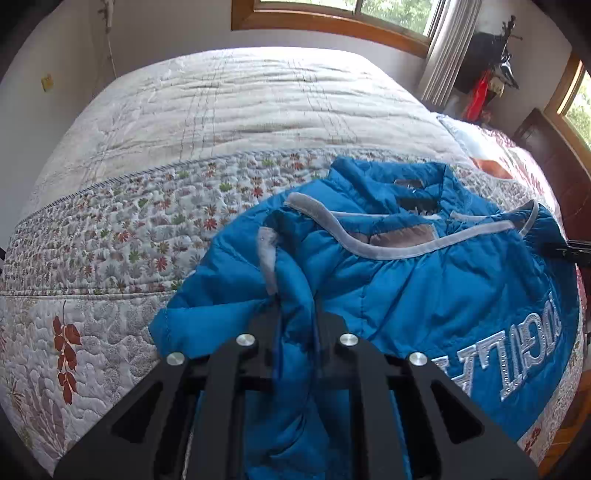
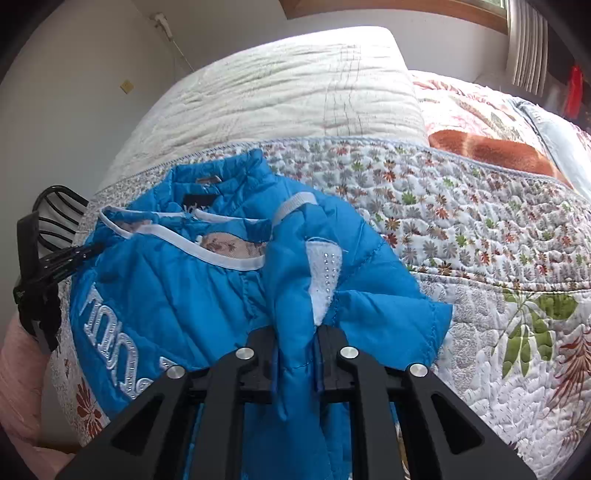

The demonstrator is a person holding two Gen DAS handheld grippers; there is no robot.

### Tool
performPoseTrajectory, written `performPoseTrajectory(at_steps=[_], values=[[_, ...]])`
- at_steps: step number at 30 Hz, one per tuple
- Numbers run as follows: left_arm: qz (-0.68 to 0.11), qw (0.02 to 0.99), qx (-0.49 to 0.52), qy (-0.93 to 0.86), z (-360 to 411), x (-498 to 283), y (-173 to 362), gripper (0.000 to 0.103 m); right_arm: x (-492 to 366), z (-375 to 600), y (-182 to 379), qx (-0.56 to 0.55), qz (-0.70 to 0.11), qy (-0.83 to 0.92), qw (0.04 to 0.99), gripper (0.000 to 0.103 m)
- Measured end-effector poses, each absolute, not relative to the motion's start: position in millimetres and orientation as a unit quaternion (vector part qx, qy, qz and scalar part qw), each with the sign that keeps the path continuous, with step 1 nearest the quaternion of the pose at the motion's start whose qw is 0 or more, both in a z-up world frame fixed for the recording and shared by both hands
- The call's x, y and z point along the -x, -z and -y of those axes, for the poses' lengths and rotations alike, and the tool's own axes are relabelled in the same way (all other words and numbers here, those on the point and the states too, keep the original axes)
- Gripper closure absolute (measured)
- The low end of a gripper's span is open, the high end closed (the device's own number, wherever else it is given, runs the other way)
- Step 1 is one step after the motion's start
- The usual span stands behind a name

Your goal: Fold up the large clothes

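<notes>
Claws — left claw [image 1: 295, 317], right claw [image 2: 295, 332] — each clenched on blue jacket [image 1: 424, 295], fingertips buried.

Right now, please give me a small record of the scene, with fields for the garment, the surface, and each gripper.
garment: blue quilted puffer jacket with white trim and silver embroidered letters, lying crumpled
surface: floral quilted bedspread on a bed
left gripper: shut on a bunched fold of the jacket
right gripper: shut on a bunched fold of the jacket, next to a white studded patch
fold state: not yet folded neatly
background: wood-framed window, grey curtain
</notes>
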State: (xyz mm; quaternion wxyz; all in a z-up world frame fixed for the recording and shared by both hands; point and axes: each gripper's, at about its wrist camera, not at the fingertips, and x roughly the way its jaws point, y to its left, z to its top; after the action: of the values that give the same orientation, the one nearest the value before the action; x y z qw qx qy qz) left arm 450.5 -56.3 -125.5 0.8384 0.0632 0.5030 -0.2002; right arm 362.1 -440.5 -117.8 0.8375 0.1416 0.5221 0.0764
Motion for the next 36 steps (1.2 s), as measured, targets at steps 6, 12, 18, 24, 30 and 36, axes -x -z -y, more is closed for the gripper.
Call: performPoseTrajectory(at_steps=[6, 12, 18, 24, 30, 36], values=[[-0.426, 0.884, -0.032, 0.192, 51.4, -441.8, 69.2, 0.098, -363.6, 457.6, 65.9, -0.181, -0.466, -0.089, 0.861, 0.093], [-0.420, 0.893, -0.017, 0.163, 62.5, -487.1, 56.6, 0.097, -415.2, 480.0, 79.5, -0.222, -0.481, -0.049, 0.846, 0.093], [-0.502, 0.853, -0.038, 0.137, 68.0, -526.5, 129.8, 0.096, -447.1, 487.5, 146.5, -0.238, -0.532, -0.017, 0.812, 0.093], [-0.528, 0.837, -0.044, 0.133, 66.1, -534.3, 167.6, 0.089, -454.3, 490.1, 191.9, -0.260, -0.553, -0.006, 0.792, 0.086], [-0.550, 0.825, -0.017, 0.129, 52.5, -539.9, 164.1, 0.079, -440.1, 491.5, 176.2, -0.250, -0.545, 0.027, 0.800, 0.063], [-0.531, 0.835, 0.030, 0.142, -1.1, -496.8, 119.5, 0.061, -365.8, 503.1, 134.6, -0.261, -0.508, -0.016, 0.821, 0.056]])
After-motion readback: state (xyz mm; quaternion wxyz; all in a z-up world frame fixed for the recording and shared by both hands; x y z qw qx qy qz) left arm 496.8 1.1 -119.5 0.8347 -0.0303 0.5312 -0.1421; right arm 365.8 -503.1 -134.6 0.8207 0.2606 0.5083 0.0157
